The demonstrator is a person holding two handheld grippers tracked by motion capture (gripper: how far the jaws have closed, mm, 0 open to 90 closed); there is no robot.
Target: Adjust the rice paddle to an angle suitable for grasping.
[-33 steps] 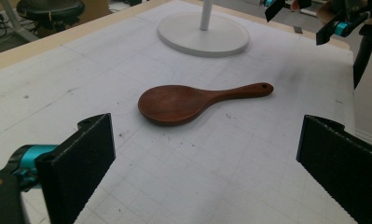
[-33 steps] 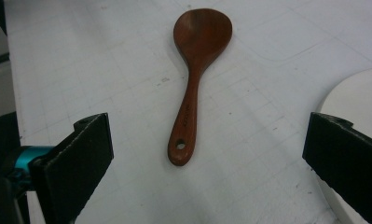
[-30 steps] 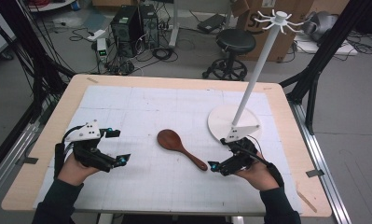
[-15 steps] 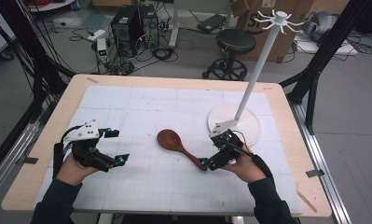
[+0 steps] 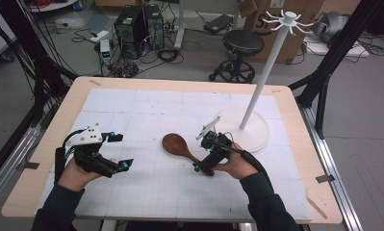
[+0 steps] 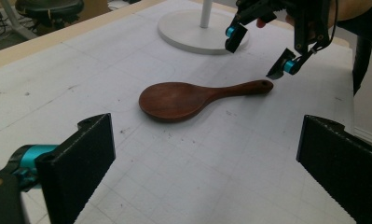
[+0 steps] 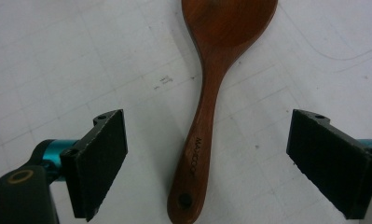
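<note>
- Wooden spoon (image 5: 182, 147) lies flat on the counter (image 5: 146, 120), its handle between the right hand-held gripper (image 5: 205, 167)'s jaws, which have just been narrowing but stand apart, untouching.
- Left hand-held gripper (image 5: 123, 151), well left of the spoon, has jaws apart, holding nothing.

text: "MAXCOOK" | on: wooden spoon (image 7: 207, 116) handle | near hanging hole

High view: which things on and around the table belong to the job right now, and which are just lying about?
In the job:
brown wooden spoon
right hand-held gripper, open over its handle

Lying about:
white hook stand with round base
black round stool
black computer tower
left hand-held gripper, idle
</note>
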